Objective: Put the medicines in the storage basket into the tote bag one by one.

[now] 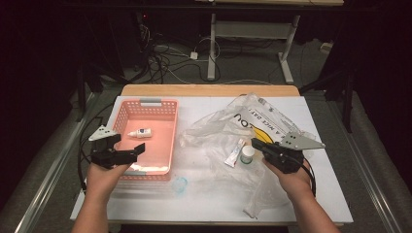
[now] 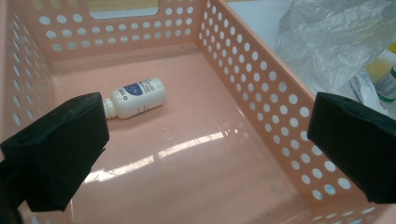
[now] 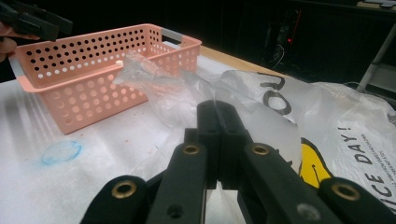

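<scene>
**White table, basket and bag**

On the white table (image 1: 145, 199), the left gripper (image 2: 205, 140) hangs released over the pink basket (image 1: 165, 141), where a small white bottle (image 2: 137, 98) lies on its side. The right gripper (image 3: 219, 135) is clenched on the clear plastic bag (image 1: 228, 126). A tube (image 1: 235, 152) and jar (image 1: 247, 154) lie just beside it, partly veiled by plastic.

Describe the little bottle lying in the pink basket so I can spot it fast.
Find the pink basket at the table's left. On its floor, toward the far end, lies a white bottle on its side. It has a blue label and is the basket's sole item.
</scene>
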A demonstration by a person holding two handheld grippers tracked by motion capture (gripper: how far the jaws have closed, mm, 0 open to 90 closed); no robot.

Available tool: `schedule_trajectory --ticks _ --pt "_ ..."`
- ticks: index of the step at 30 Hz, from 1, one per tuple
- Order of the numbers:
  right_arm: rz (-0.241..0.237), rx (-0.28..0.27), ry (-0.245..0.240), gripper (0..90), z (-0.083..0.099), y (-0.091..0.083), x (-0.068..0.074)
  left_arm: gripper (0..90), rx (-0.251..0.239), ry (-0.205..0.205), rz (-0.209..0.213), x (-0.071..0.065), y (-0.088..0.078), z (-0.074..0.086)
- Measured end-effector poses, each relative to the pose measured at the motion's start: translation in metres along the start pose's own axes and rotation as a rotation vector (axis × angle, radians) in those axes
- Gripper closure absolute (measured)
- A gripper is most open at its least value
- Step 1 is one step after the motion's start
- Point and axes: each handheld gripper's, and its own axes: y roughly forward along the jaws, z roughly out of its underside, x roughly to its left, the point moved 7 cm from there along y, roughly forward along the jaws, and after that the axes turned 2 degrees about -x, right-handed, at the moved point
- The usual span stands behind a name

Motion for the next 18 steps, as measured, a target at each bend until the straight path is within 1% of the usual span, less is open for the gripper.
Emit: schedule_trajectory --ticks 3,5,7,8,10,12,14,18 --pt "0.000 0.001 0.002 90.0 0.000 0.000 0.000 0.0 -0.006 -0.002 0.009 -0.003 0.000 -0.003" --pt "-0.001 0.001 0.002 90.0 0.000 0.000 0.000 0.0 -0.016 -0.005 0.011 -0.007 0.000 -0.008" --pt "-0.001 0.000 0.003 90.0 0.000 0.000 0.000 0.0 -0.002 0.028 -0.002 -0.010 0.001 -0.013" --pt "-0.001 0.000 0.003 90.0 0.000 0.000 0.000 0.0 0.001 0.038 -0.007 -0.011 0.002 -0.015" --pt "-0.001 0.000 0.002 90.0 0.000 0.000 0.000 0.0 0.004 0.037 0.002 -0.012 0.004 -0.021" --pt "0.000 -0.001 0.005 90.0 0.000 0.000 0.000 0.0 -0.006 0.029 0.002 -0.010 0.005 -0.027" --pt "-0.001 -0.001 0.003 90.0 0.000 0.000 0.000 0.0 -0.014 0.008 0.016 -0.007 0.009 -0.034" --pt "-0.003 0.002 0.003 90.0 0.000 0.001 0.000 0.0 0.009 -0.035 0.019 0.004 0.021 -0.042"
